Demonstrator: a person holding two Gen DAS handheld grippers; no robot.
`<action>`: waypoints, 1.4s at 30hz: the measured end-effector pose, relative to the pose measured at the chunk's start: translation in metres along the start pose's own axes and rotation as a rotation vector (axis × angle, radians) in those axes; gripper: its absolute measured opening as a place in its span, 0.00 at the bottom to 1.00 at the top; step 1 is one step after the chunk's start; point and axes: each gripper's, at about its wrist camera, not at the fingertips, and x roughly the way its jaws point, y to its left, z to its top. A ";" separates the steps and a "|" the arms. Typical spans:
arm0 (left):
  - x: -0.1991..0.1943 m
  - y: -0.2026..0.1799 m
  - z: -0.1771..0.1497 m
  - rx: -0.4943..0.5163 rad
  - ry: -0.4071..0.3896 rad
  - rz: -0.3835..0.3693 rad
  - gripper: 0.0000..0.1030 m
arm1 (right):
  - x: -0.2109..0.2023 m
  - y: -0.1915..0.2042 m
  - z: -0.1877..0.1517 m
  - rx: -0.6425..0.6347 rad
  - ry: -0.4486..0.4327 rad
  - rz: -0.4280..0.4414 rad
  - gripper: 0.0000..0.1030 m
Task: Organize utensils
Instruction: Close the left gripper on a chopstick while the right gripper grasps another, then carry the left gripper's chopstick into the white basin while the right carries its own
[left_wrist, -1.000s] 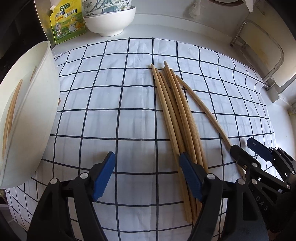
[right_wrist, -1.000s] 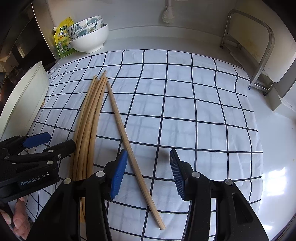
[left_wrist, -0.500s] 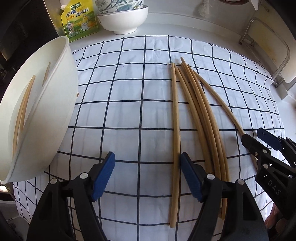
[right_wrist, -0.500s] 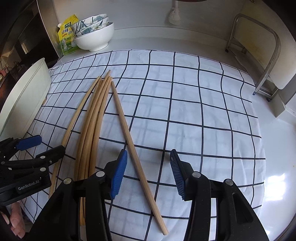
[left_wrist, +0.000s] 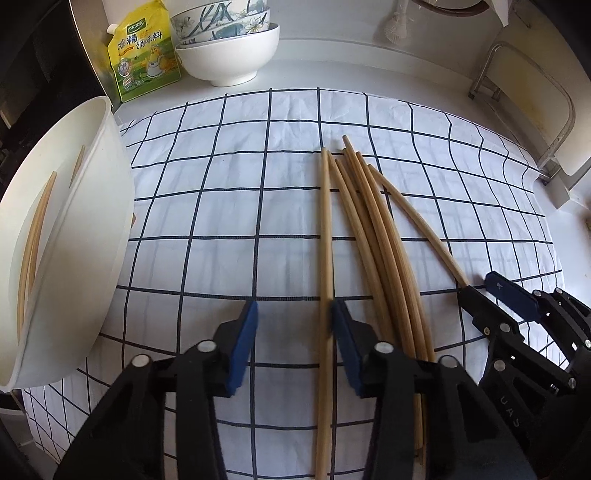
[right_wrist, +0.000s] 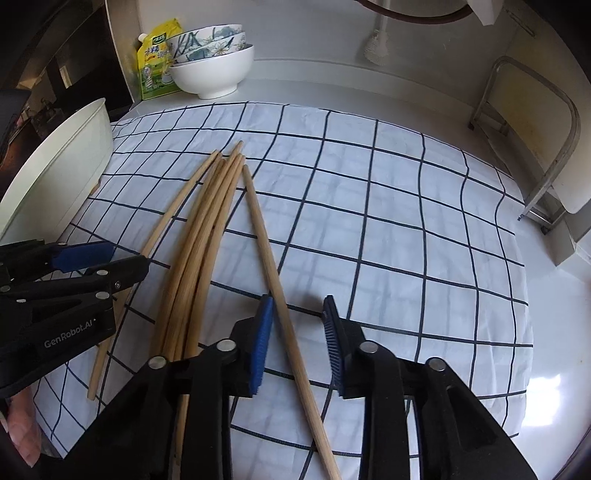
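Far left: white bin tipped toward the cloth, with chopsticks already lying inside it; sorting is therefore partly done by my reading. Left gripper is released, jaws spread, low over the cloth; the leftmost loose chopstick runs between its jaws, close against the inner face of the right-hand blue pad, contact not confirmed. Just right of it, the main bundle of four or so sticks fans out on the cloth, tips converging toward the far side. Right again, one outlying stick lies apart from the bundle and passes between the jaws of the right gripper, also released, nothing clamped. Back of counter: yellow pouch and stacked bowls, untouched. Far right: metal rack. Step in hand, as judged: each gripper lining up on its own single stick ahead of a pick. Next move calls for centring each stick between the pads, lowering to the cloth, closing without snagging fabric or a neighbouring stick, then carrying left to the bin. Versus one second ago: the left stick has separated from the bundle and now sits inside the left jaws instead of under the right pad; left gripper jaws stand narrower; the right gripper has shifted so its stick lies between the pads rather than by the left one; bin and bowls unchanged.
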 end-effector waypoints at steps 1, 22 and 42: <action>-0.001 -0.001 0.000 0.002 0.000 -0.008 0.18 | 0.000 0.003 0.001 -0.013 0.002 0.005 0.11; -0.110 0.090 0.005 -0.055 -0.142 -0.009 0.07 | -0.096 0.066 0.060 0.060 -0.108 0.166 0.06; -0.097 0.294 0.026 -0.265 -0.131 0.075 0.07 | -0.021 0.283 0.160 -0.130 -0.049 0.328 0.06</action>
